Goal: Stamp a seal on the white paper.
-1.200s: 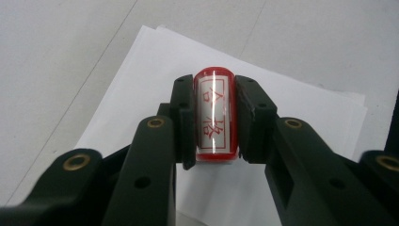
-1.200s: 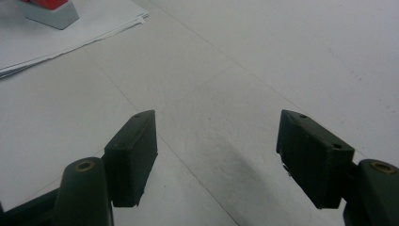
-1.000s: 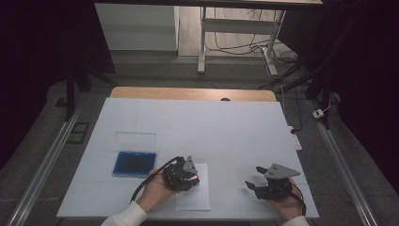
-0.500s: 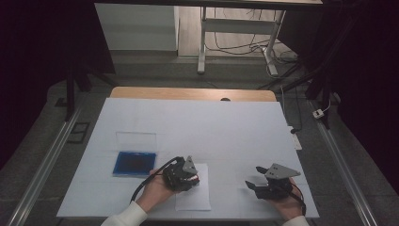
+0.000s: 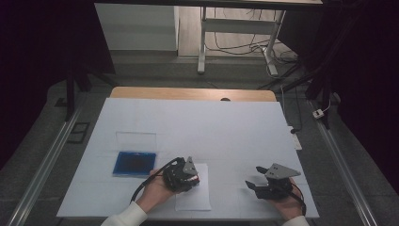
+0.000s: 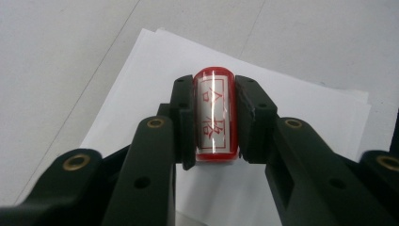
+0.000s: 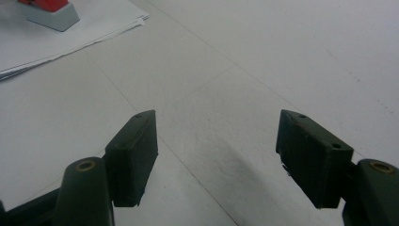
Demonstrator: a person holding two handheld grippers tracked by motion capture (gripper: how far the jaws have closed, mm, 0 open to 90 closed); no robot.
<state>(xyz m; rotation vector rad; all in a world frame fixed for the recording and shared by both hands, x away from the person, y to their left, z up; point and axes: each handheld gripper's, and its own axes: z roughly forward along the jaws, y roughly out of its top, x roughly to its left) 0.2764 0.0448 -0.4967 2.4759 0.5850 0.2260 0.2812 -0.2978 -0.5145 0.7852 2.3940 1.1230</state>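
At the left of the table (image 5: pixel 141 113), which is covered in white, a blue ink pad (image 5: pixel 134 163) lies flat with its clear lid (image 5: pixel 136 140) open just behind it. Right of the pad, near the front edge, lies a small stack of white paper (image 5: pixel 194 200).

The left gripper (image 5: pixel 184 175) hangs over the near left part of that paper, held in the person's left hand (image 5: pixel 155 190), and its fingers (image 6: pixel 184 117) are clenched on a red stamp (image 6: pixel 215 115). In the left gripper view the stamp sits squarely between the two black pads, gripped on its sides, with a white label bearing red characters facing the camera and the paper (image 6: pixel 301 117) below it. The right gripper view catches the stamp's lower end (image 7: pixel 47 12), red above a grey base, right at the paper; whether it presses on the sheet cannot be told.

Well to the right, the right gripper (image 5: pixel 256 184) is low over bare table in the person's right hand (image 5: pixel 287 205). Its fingers (image 7: pixel 134 155) are released, standing wide apart with nothing between them, and they point leftward toward the paper.
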